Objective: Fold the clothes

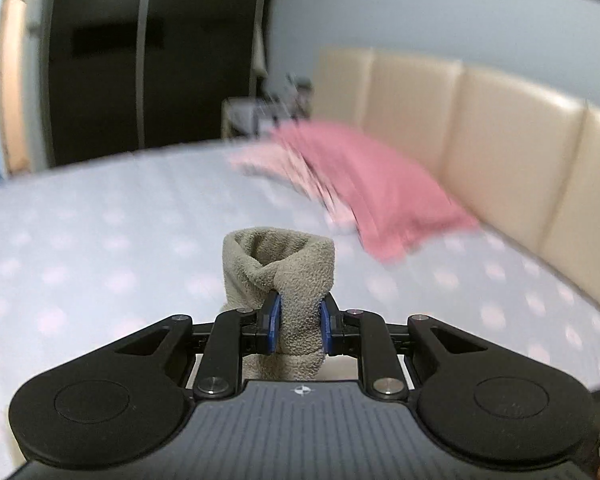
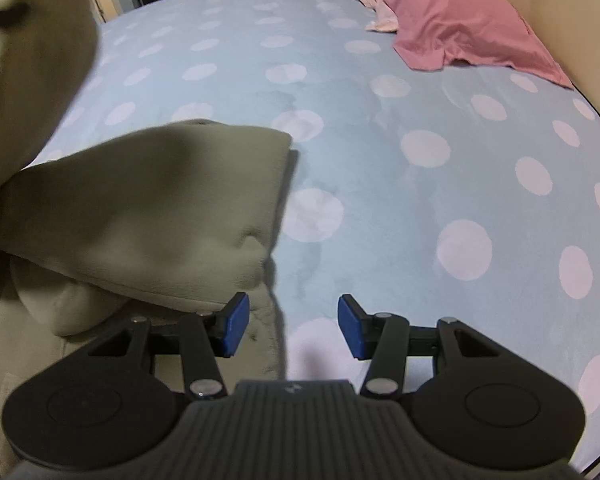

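Near the bed's (image 2: 400, 184) left edge: olive fleece garment (image 2: 148, 208), soft, light, limp; we would take it by corners. Left hand-held gripper (image 1: 299, 326) clenched on a bunched fold; right hand-held gripper (image 2: 293, 326) released, empty, just beside it.

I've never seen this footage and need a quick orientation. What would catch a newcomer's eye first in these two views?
First, the beige fleece garment bunched upright between the shut blue pads of the left claw, above the bed. Next, the pale blue polka-dot bedsheet filling both views, with the rest of the garment draped at the left beside the open right claw. Last, the pink pillow against the cream headboard.
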### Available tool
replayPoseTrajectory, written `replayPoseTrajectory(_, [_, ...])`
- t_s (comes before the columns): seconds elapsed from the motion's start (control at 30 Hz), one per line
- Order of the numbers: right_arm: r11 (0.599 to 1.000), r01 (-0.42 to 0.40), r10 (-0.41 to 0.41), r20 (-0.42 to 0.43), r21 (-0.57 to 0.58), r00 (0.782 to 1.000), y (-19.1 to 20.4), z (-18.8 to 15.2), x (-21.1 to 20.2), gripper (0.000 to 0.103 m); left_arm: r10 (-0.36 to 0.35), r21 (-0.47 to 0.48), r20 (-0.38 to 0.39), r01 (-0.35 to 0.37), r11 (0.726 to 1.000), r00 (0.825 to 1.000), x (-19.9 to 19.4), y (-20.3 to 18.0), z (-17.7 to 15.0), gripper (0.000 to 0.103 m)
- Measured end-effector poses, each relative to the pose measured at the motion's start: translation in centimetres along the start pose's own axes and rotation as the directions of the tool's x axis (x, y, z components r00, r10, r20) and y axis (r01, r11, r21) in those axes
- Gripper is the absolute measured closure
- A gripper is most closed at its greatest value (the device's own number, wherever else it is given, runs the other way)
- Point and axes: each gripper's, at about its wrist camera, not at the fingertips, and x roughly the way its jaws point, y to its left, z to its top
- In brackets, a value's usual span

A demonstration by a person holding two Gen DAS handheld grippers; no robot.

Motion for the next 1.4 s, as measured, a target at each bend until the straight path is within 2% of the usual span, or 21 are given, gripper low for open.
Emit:
replayPoseTrajectory(0.1, [1.000, 0.011, -0.011, -0.010, 0.016, 1.000, -0.3, 0.3, 0.6, 0.050, -0.031, 0.025, -0.098, 0.033, 0.999, 0.995, 3.4, -1.4, -2.7, 0.085])
replayPoseTrajectory(0.23, [1.000, 0.018, -0.018, -0.011, 0.019, 1.000, -0.1, 0.6, 1.1, 0.051, -0.078, 0.041, -0.199, 0.088, 0.995, 0.977, 6.2, -2.3, -5.1, 0.080])
replayPoseTrajectory(0.33, [1.000, 0.023, -0.023, -0.007, 0.007, 1.000, 0.3, 0.8, 1.0, 0.051, -0.126, 0.043, -0.212, 0.138, 0.989, 0.969, 5.5, -2.5, -5.7, 0.073])
replayPoseTrajectory(0.4, [1.000, 0.026, -0.026, -0.002, 0.003, 1.000, 0.5, 0.8, 0.8, 0.051, -0.162, 0.045, -0.202, 0.175, 0.984, 0.966, 4.2, -2.3, -5.9, 0.063])
replayPoseTrajectory(0.5, [1.000, 0.028, -0.028, 0.006, 0.000, 1.000, 0.6, 0.9, 0.6, 0.051, -0.170, 0.060, -0.179, 0.184, 0.981, 0.969, 1.4, -1.8, -5.6, 0.061])
replayPoseTrajectory(0.7, [1.000, 0.029, -0.029, 0.019, -0.001, 0.999, 1.1, 0.9, 0.0, 0.050, -0.103, 0.106, -0.158, 0.120, 0.987, 0.982, -3.9, 1.1, -6.7, 0.061])
replayPoseTrajectory(0.9, [0.999, 0.034, -0.034, 0.023, -0.001, 0.999, 1.3, 0.9, -0.3, 0.050, 0.021, 0.127, -0.172, 0.001, 0.992, 0.985, -8.6, 6.5, -9.2, 0.061])
replayPoseTrajectory(1.1, [1.000, 0.017, -0.017, 0.024, 0.018, 1.000, 1.6, 1.4, -0.2, 0.050, 0.175, 0.119, -0.191, -0.154, 0.981, 0.966, -10.4, 11.7, -11.2, 0.060])
replayPoseTrajectory(1.23, [1.000, -0.006, 0.006, 0.037, 0.015, 0.999, 2.3, 2.2, -0.2, 0.050, 0.206, 0.062, -0.191, -0.198, 0.978, 0.960, -10.7, 14.3, -11.4, 0.060])
replayPoseTrajectory(1.4, [0.998, -0.063, 0.062, 0.056, 0.019, 0.997, 3.4, 3.0, 0.1, 0.050, 0.240, 0.034, -0.201, -0.238, 0.971, 0.950, -10.9, 16.4, -11.9, 0.060])
